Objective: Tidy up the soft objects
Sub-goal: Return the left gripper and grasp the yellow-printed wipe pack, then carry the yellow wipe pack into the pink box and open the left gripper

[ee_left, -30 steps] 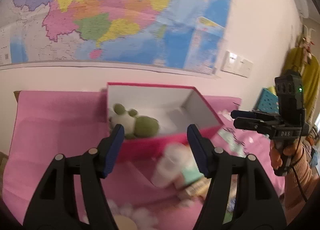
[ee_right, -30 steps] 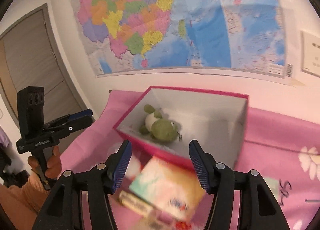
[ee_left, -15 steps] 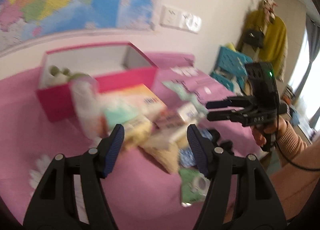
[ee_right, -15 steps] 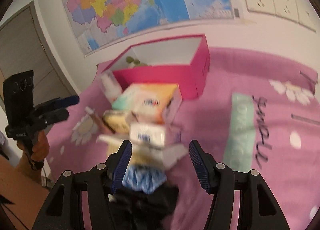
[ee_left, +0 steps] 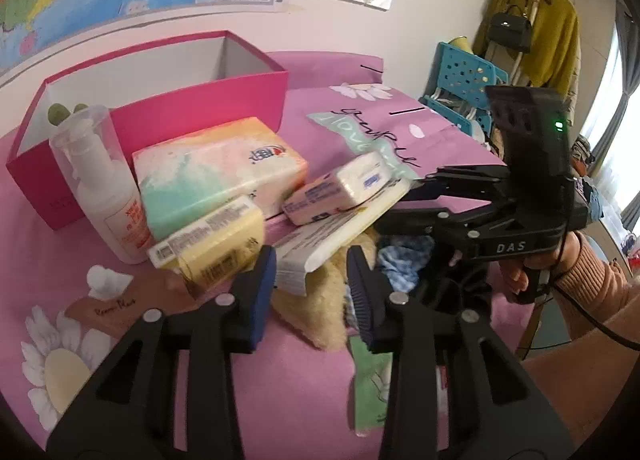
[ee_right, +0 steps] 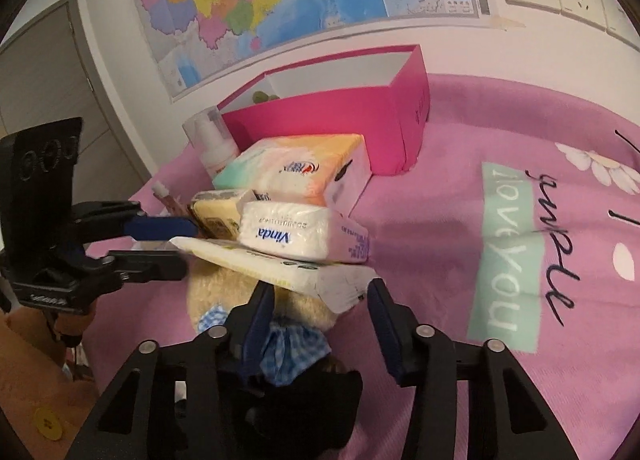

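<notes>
"Vinda" reads plainly on the white tissue pack [ee_right: 298, 234] — upside down. "DAS" sits on the right gripper [ee_left: 416, 204] body, and "love you" runs along the pink cloth's [ee_right: 440, 220] mint band.

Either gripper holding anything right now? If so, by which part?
Nothing gripped yet. Both are closing around the plush toy: left gripper at its tan body, right gripper over its checked cloth.

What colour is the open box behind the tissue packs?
Hot pink outside, white inside. The open box shows best in the right wrist view.
</notes>
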Motion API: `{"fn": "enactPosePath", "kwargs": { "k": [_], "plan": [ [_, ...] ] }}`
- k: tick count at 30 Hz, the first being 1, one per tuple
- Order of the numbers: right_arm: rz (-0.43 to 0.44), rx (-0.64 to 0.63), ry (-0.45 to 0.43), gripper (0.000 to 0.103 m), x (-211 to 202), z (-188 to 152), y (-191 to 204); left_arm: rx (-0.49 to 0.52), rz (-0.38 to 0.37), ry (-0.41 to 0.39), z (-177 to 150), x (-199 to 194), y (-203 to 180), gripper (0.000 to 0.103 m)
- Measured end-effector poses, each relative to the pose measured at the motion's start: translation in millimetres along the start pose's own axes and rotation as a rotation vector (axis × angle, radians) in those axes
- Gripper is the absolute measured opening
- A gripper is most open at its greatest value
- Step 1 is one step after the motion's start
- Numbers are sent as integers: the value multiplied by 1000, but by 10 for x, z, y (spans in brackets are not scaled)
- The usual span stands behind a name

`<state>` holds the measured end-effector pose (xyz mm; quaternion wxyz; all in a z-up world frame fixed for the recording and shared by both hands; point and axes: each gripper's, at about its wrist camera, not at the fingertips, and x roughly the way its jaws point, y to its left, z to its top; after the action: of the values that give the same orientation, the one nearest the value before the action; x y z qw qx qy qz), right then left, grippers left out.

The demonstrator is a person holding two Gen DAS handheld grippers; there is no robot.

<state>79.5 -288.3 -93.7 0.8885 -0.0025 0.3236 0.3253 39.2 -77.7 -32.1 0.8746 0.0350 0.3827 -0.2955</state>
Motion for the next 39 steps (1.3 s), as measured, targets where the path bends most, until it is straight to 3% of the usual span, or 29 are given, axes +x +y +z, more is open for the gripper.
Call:
{"fn": "enactPosePath", "kwargs": {
  "k": [12, 17, 29, 39],
  "plan": [
    [-20, -85, -63, 24, -41, 55, 95, -57, 13, 22, 30, 146, 127, 37],
    [-18, -96, -91, 16, -101, 78, 133, -131, -10, 17, 45, 113, 233, 28],
    [-1, -113, -141, 15, -467, 314, 310, -57, 7, -97, 353, -414, 7, 28],
    [34, -85, -221, 15, -610, 727, 268, -50, 10, -139, 839, -573, 181, 29]
  ]
}}
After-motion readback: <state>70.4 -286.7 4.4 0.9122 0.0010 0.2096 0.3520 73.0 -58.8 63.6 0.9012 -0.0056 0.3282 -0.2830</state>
